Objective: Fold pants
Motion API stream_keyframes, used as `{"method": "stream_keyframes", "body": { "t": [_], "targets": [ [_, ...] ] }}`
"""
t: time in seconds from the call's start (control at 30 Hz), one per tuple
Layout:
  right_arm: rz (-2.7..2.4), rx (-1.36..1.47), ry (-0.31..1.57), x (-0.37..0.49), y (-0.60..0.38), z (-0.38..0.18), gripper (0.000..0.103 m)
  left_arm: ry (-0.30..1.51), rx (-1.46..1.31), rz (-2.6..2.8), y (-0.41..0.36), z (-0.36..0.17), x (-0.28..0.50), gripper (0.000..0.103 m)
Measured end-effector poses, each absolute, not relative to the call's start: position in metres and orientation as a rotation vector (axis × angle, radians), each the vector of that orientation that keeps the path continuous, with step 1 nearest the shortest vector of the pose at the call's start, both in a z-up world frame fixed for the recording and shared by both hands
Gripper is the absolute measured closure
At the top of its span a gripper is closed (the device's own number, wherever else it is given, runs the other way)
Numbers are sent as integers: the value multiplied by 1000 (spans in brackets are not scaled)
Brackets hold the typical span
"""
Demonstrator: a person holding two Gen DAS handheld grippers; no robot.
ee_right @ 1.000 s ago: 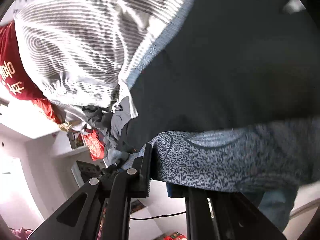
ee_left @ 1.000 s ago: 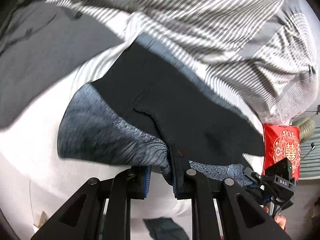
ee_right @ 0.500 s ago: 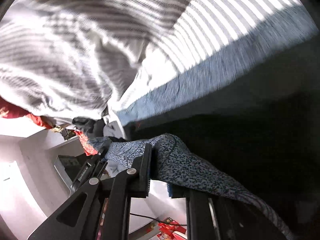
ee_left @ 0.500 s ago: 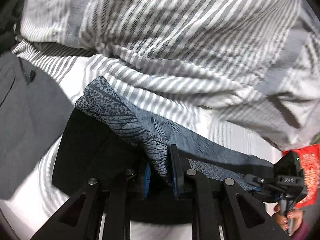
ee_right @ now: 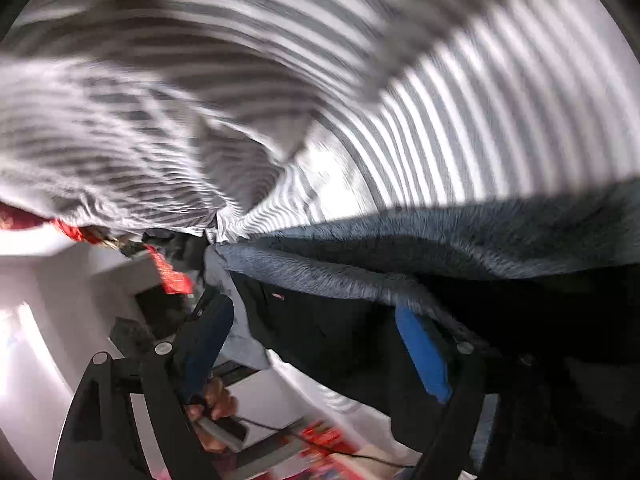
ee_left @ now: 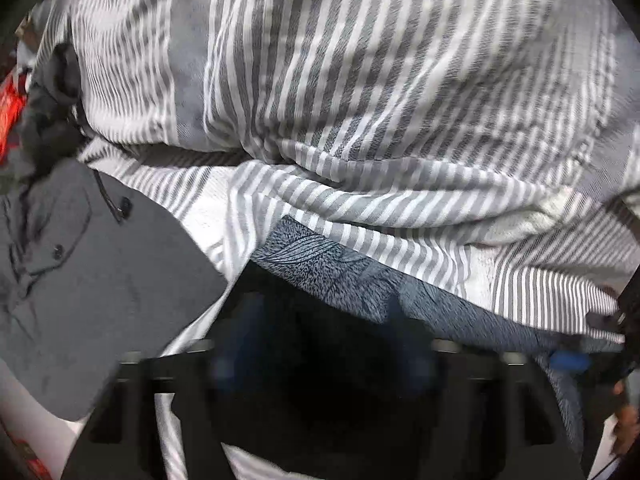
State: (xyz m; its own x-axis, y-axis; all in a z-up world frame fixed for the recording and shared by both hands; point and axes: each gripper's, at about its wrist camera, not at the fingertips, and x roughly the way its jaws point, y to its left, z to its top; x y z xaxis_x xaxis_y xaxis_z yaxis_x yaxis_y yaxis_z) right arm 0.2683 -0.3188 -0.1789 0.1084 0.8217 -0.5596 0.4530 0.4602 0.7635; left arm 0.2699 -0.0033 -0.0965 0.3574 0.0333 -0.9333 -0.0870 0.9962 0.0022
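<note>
The black pants [ee_left: 320, 368] with a blue-grey patterned waistband [ee_left: 328, 268] lie folded on the striped bedding, the band along the far edge. My left gripper [ee_left: 320, 344] is open right above the black cloth, its blurred fingers wide apart and holding nothing. In the right wrist view the same pants [ee_right: 352, 328] and waistband [ee_right: 460, 232] lie just ahead. My right gripper [ee_right: 316, 348] is open, its blue pads [ee_right: 420, 352] spread on either side of the cloth's edge.
A rumpled grey-and-white striped duvet [ee_left: 360, 80] lies bunched behind the pants. A dark grey garment [ee_left: 92, 280] lies flat at the left. Red items [ee_right: 168, 272] and white furniture show at the right wrist view's lower left.
Both grippers held the waistband shut half a second ago; both have now opened and let it go. The pants now lie folded on the bed.
</note>
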Motion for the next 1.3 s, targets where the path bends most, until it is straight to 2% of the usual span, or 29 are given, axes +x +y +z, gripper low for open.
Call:
{"method": "stream_keyframes", "body": {
  "t": [0.2,0.27,0.37,0.4,0.5,0.73,1.0,1.3],
  "targets": [
    [479,962,1465,244,-305,-123,17,1302,6,28,-39,-121,242,25],
    [506,924,1505,228,-294,-127,17,1326,28,25,-53,-136,232,25],
    [390,789,1610,207,-292,-164,17,1366,98,40,-71,-165,219,25],
    [368,773,1617,205,-295,-174,23,1372,101,50,-73,-172,217,25],
    [377,864,1559,204,-308,-176,25,1356,113,54,-76,-172,215,25],
    [312,865,1386,173,-327,-124,24,1349,168,-32,-99,-149,200,25],
    [36,958,1327,46,-369,-101,24,1337,249,-288,-168,-126,141,25],
    [-381,1047,1276,-132,-417,-96,24,1360,333,-529,-227,-131,69,25]
  ]
}}
